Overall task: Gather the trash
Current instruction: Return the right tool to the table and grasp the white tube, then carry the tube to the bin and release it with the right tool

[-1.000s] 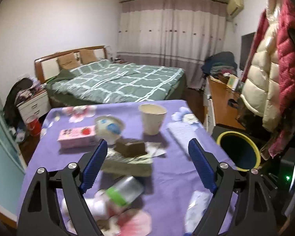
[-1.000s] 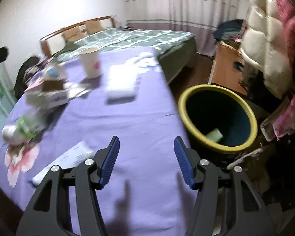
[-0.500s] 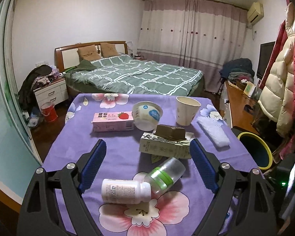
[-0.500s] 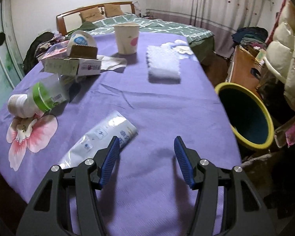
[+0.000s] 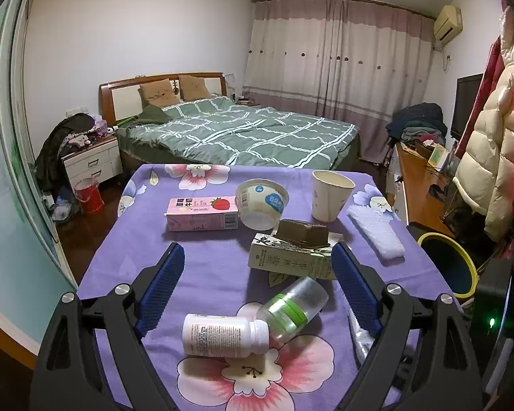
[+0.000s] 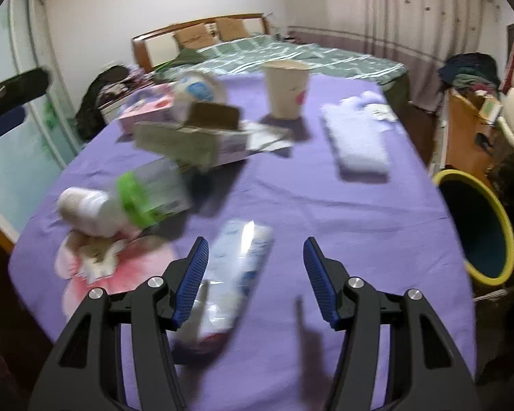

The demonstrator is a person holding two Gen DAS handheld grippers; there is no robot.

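Note:
Trash lies on a purple flowered tablecloth [image 5: 205, 267]. My left gripper [image 5: 255, 267] is open and empty above a white pill bottle [image 5: 224, 335] and a clear bottle with a green band [image 5: 293, 304]. Beyond lie a beige carton [image 5: 291, 262] with a brown block on it, a pink strawberry milk carton [image 5: 202, 213], a yogurt cup [image 5: 262, 202], a paper cup [image 5: 330, 200] and a white packet [image 5: 375, 236]. My right gripper [image 6: 255, 267] is open, low over a crumpled plastic wrapper [image 6: 234, 275]. The yellow-rimmed bin [image 6: 476, 233] stands beside the table's right edge.
A bed with a green checked quilt [image 5: 243, 133] stands behind the table. A white nightstand [image 5: 90, 162] and a red bucket [image 5: 89, 195] are at the left. Coats [image 5: 497, 157] hang at the right above a wooden desk [image 5: 418, 185].
My left gripper has pulled back and risen, so the bottles now lie between its fingers. My right gripper has swung left from the bin side toward the plastic wrapper.

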